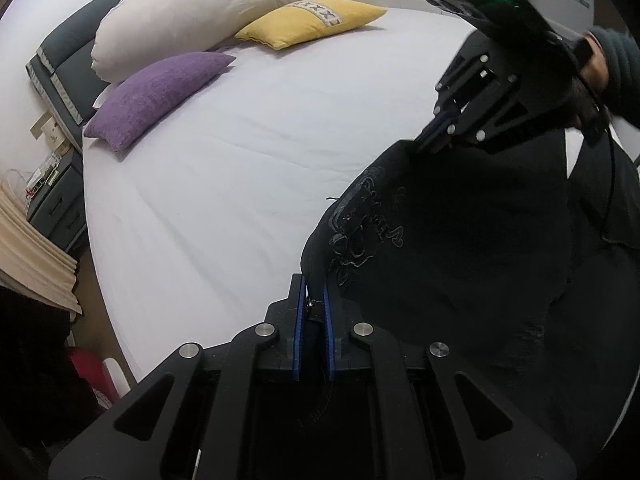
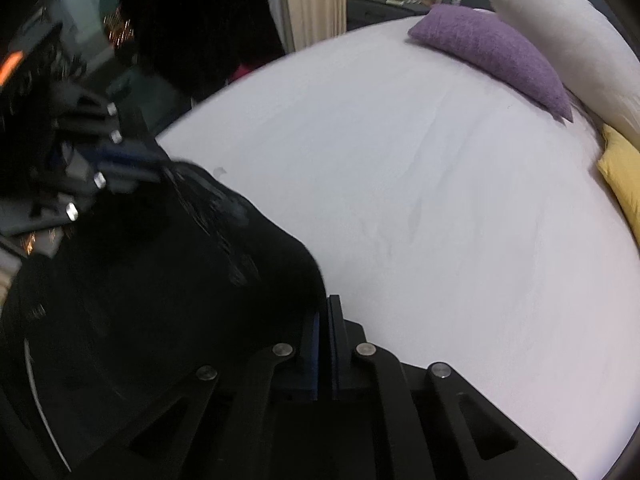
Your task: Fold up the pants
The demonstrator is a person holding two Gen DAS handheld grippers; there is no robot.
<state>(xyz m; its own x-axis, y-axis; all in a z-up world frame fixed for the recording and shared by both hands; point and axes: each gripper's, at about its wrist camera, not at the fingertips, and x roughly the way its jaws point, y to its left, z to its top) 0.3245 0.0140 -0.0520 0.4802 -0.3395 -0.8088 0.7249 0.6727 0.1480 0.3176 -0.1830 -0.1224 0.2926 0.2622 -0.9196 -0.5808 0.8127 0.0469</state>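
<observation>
Holding: pants (image 1: 440,240), one edge clamped in my left hand-held gripper (image 1: 314,300), another in my right hand-held gripper (image 2: 324,320), spread above the bed (image 1: 240,160) for folding.

Two hand-held grippers are showing: the left hand-held gripper (image 1: 313,300) and the right hand-held gripper (image 2: 325,312), each pinching an edge of the one pair of black pants (image 1: 440,248) hanging between them. Beyond the hand-held grippers, one bed (image 1: 260,152) is lying, carrying three cushions: one white pillow (image 1: 192,12), one purple cushion (image 1: 156,96) and one yellow cushion (image 1: 312,22). One nightstand (image 1: 60,204) is standing far left of the left hand-held gripper.
</observation>
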